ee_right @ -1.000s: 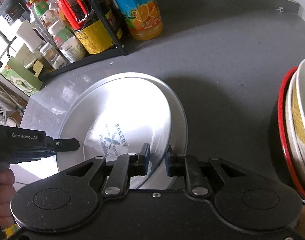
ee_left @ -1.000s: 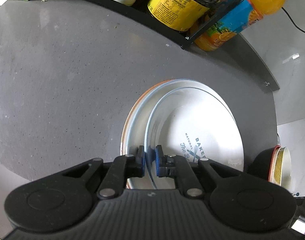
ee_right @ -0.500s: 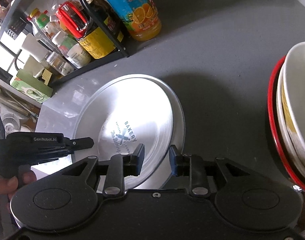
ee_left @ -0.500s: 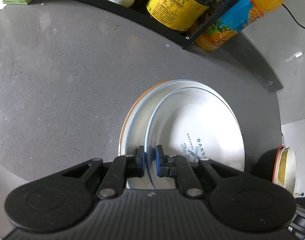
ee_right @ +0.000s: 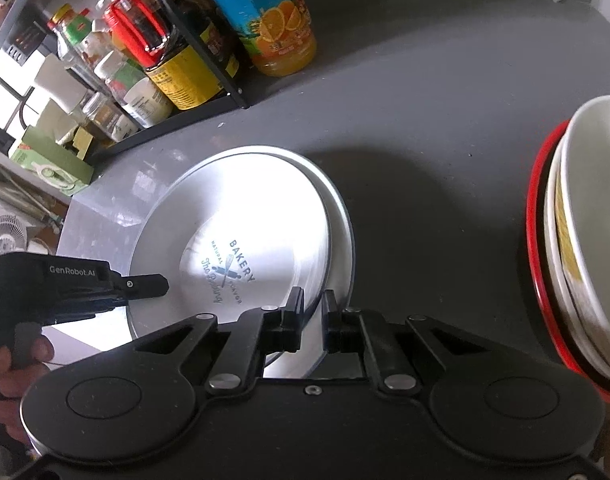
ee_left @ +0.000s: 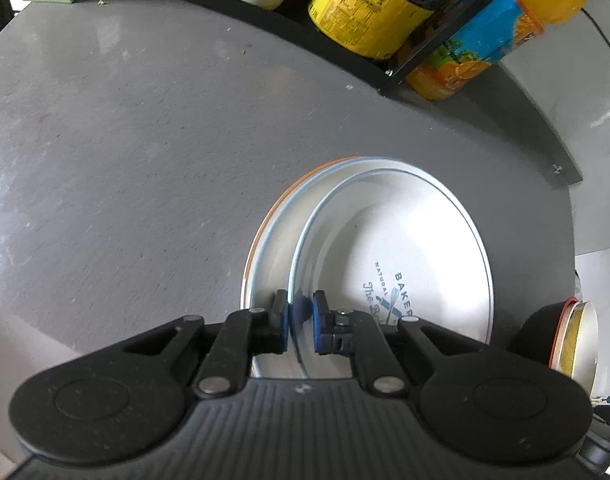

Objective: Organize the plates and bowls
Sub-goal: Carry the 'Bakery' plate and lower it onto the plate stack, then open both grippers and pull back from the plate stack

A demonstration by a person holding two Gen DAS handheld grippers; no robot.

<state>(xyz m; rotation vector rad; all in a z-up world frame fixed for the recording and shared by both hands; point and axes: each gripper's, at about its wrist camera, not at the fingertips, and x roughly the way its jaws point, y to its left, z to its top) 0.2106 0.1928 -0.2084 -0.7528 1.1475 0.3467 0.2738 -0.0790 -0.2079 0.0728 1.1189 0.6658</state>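
We are gripping the top plate (ee_left: 389, 264) with the left tongs (ee_left: 299, 320), the blue pads closed onto its near rim. The right tongs (ee_right: 313, 316) are standing apart, straddling the opposite rim of that plate without pinching it. The plate is round, so it has no long axis; its open face is looking up, and the BAKERY print is reading across the plate from the left tongs. It is sitting tilted, the rim at the left tongs riding above the plate underneath, inside a second white plate (ee_left: 273, 248) that rests on an orange-rimmed one (ee_left: 261, 224).

Ahead and to the left of the left tongs the grey counter (ee_left: 125, 140) is lying bare, well away from the stack. Farther ahead, a black rack (ee_left: 437, 40) of bottles and an orange juice bottle (ee_right: 277, 28) are lining the counter's back edge. To the right of the right tongs, a stack of bowls (ee_right: 577, 240) is standing near, with a strip of free counter between it and the plates.

Since a second ago the right tongs have been letting go: they were closed around the rim and are now spread. The left tongs are keeping their hold.
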